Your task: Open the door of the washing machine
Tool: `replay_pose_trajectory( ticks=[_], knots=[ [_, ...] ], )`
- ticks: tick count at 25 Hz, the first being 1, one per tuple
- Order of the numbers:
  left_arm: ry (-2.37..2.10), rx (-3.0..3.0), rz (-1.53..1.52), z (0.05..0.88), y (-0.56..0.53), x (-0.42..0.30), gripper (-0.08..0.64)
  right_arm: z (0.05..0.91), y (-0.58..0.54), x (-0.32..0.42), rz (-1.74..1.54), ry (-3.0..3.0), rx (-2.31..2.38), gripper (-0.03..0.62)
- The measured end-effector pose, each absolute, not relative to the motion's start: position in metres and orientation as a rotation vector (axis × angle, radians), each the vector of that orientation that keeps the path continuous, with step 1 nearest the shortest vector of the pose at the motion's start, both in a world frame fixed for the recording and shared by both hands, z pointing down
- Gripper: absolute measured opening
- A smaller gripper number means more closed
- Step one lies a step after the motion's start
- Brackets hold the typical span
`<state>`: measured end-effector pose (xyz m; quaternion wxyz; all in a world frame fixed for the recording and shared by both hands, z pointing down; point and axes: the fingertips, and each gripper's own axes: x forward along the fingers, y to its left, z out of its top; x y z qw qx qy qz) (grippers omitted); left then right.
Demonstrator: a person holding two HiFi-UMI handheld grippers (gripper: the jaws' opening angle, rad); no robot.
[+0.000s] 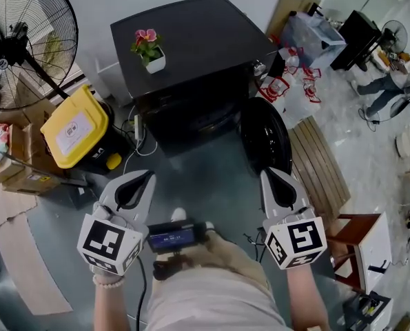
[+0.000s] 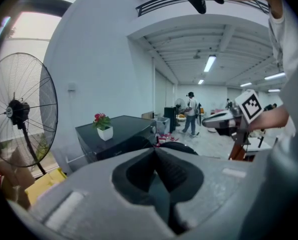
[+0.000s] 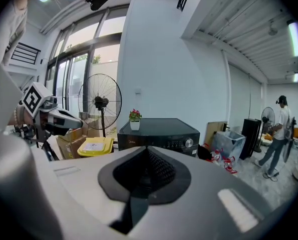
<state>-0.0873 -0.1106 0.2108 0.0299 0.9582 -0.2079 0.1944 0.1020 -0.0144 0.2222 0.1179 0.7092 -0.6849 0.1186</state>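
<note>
The black washing machine [image 1: 191, 40] stands against the wall ahead, with a potted flower [image 1: 149, 50] on its top. Its round dark door [image 1: 265, 135] hangs swung out at the machine's front right. My left gripper [image 1: 148, 176] and right gripper [image 1: 268, 174] are held side by side short of the machine, touching nothing. Both are shut with nothing between the jaws. The left gripper view has the left gripper [image 2: 155, 150] pointing at the machine [image 2: 118, 134]. In the right gripper view the right gripper [image 3: 147, 149] faces the machine's control panel [image 3: 161, 141].
A yellow-lidded bin [image 1: 77, 126] and cardboard boxes [image 1: 18, 164] sit left of the machine, behind them a standing fan [image 1: 25, 43]. Bags [image 1: 287, 88] and wooden slats [image 1: 318, 164] lie to the right. A wooden stool [image 1: 360, 243] stands near right. A person [image 1: 391, 81] is far right.
</note>
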Motion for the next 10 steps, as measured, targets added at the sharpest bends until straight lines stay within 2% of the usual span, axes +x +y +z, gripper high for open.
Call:
replay_pose_trajectory(
  ticks=[10],
  knots=[
    [-0.649, 2.946, 0.585, 0.2093, -0.1114, -0.0873, -0.003, 0.2229, -0.0171, 0.1006, 0.343, -2.018, 2.06, 0.005]
  ],
)
